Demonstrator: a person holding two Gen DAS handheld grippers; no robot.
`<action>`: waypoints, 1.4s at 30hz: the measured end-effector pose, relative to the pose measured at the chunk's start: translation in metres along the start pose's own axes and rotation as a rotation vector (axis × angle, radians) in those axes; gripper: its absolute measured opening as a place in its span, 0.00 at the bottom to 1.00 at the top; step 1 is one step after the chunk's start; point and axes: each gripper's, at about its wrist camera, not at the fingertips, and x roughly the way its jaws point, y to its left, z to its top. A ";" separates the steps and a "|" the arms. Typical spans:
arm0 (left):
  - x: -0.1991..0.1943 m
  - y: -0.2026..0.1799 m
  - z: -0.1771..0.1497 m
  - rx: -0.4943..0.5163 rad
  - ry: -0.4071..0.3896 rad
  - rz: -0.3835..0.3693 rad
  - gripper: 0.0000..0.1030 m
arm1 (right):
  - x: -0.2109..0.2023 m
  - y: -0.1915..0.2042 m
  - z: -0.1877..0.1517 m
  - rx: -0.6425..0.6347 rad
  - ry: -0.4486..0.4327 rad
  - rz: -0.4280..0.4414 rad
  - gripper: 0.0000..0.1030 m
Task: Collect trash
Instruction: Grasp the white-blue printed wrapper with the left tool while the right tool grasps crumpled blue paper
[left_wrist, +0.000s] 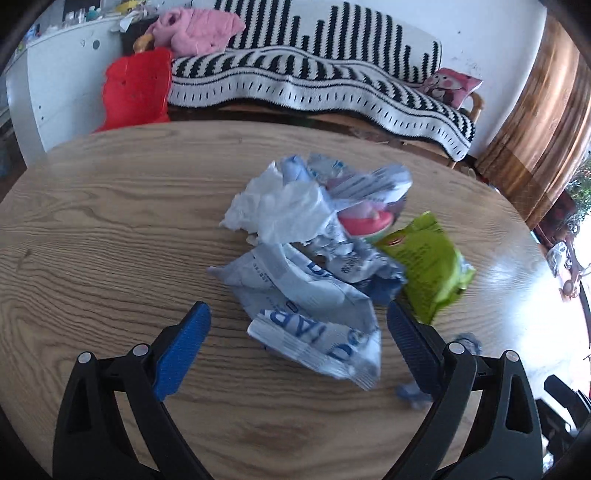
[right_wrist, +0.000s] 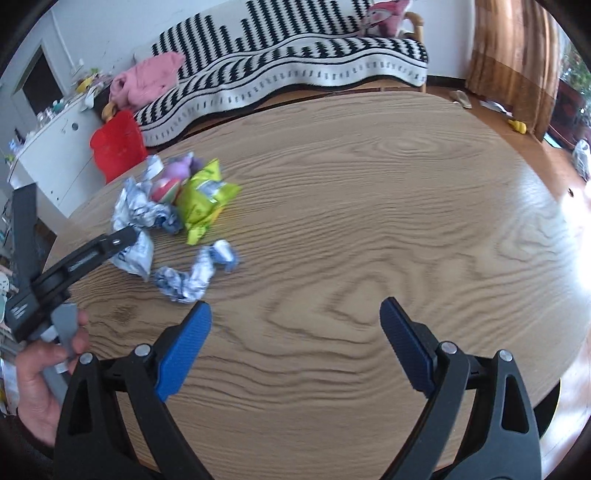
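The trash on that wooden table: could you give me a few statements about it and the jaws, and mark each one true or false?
1. The left gripper has its jaws spread wide around a crumpled white-and-blue wrapper. True.
2. The right gripper is shut on a piece of trash. False: its jaws are open, with only bare table between them.
3. A green snack bag lies in the pile. True.
4. The trash is spread evenly over the whole table. False: it is bunched near one edge, on the side towards the red chair.
5. The sofa throw is plain grey. False: it is striped black and white.
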 end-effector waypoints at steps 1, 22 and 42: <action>0.004 0.000 0.001 0.001 0.005 -0.001 0.90 | 0.004 0.004 0.001 -0.003 0.006 0.002 0.87; -0.028 0.023 -0.006 0.064 0.029 -0.001 0.54 | 0.068 0.067 0.023 -0.035 0.079 0.077 0.88; -0.074 0.011 -0.022 0.134 -0.009 -0.025 0.54 | 0.032 0.056 0.016 -0.124 0.001 -0.002 0.38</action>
